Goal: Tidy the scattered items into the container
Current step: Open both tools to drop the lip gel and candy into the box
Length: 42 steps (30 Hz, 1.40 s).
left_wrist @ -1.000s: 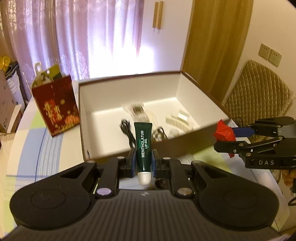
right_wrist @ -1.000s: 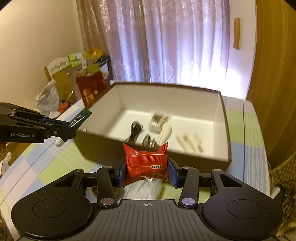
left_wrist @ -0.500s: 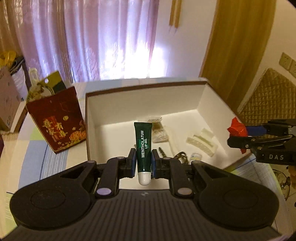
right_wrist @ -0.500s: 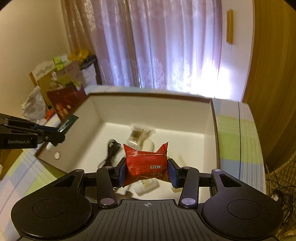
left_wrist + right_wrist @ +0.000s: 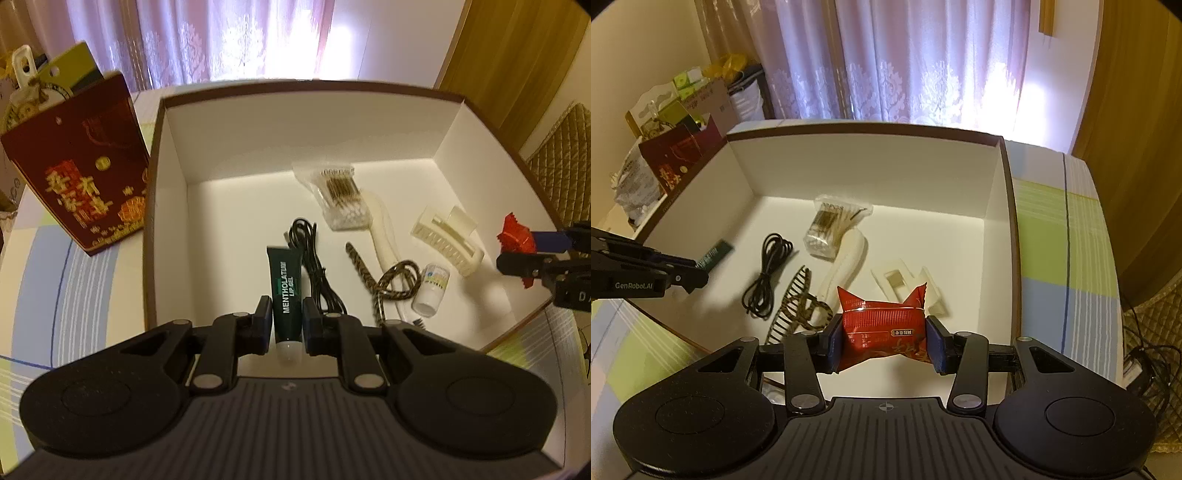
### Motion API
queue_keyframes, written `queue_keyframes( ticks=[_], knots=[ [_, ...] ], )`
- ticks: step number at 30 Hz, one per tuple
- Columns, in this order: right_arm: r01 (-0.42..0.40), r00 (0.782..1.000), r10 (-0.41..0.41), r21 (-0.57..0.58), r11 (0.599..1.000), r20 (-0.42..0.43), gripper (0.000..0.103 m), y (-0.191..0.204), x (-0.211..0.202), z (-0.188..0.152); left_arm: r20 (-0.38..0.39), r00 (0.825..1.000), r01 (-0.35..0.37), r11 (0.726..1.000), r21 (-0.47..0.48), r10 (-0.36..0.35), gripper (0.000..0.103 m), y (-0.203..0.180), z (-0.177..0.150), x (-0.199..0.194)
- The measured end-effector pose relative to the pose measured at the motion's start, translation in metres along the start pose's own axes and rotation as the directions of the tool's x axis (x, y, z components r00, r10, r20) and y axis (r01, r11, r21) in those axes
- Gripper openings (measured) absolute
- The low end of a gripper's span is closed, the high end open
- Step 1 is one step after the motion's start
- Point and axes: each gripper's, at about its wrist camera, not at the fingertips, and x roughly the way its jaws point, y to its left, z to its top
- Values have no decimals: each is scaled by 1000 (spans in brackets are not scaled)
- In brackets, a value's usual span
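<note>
Tube [image 5: 287, 291] pinched mid-body in left gripper [image 5: 286, 325] jaws, cap toward the camera, hanging over the box [image 5: 170, 192] floor near its left wall. Red packet [image 5: 882, 332] clamped across its width in right gripper [image 5: 883, 343] jaws, above the box's near right part. Both held inside the rim, probably so a release drops them straight in. Below lie cable [image 5: 314, 266], swabs [image 5: 341, 199], claw clip [image 5: 447, 240], small bottle [image 5: 430, 290]. Gift bag [image 5: 77, 162] stands on the bench beside the box.
</note>
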Motion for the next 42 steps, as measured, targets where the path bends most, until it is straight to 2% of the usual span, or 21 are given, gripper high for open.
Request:
queue_keyframes(
  ticks=[13, 14, 16, 20, 24, 29, 42],
  knots=[
    [20, 997, -25, -66, 998, -72, 49, 4, 9, 5, -1, 1000, 6, 1000, -1, -6, 18, -3, -1, -2],
    [15, 997, -20, -70, 997, -78, 53, 4, 10, 6, -1, 1000, 6, 1000, -1, -6, 21, -3, 0, -3],
    [0, 996, -7, -82, 997, -87, 90, 6, 10, 7, -1, 1000, 6, 1000, 0, -6, 24, -3, 0, -4],
    [-8, 995, -3, -103, 995, -104, 91, 12, 11, 8, -11, 1000, 9, 1000, 12, -9, 35, -5, 2, -5],
    [-27, 991, 17, -75, 997, -136, 91, 10, 14, 11, -33, 999, 24, 999, 30, -23, 48, -9, 4, -6],
    [-33, 990, 24, -64, 997, -136, 91, 10, 13, 9, -28, 1000, 13, 999, 51, -11, 62, -16, 4, -9],
    [-43, 996, 42, -15, 999, -75, 91, 13, -7, 6, 11, 1000, -29, 997, 66, 29, 70, -22, 3, -30]
  ],
)
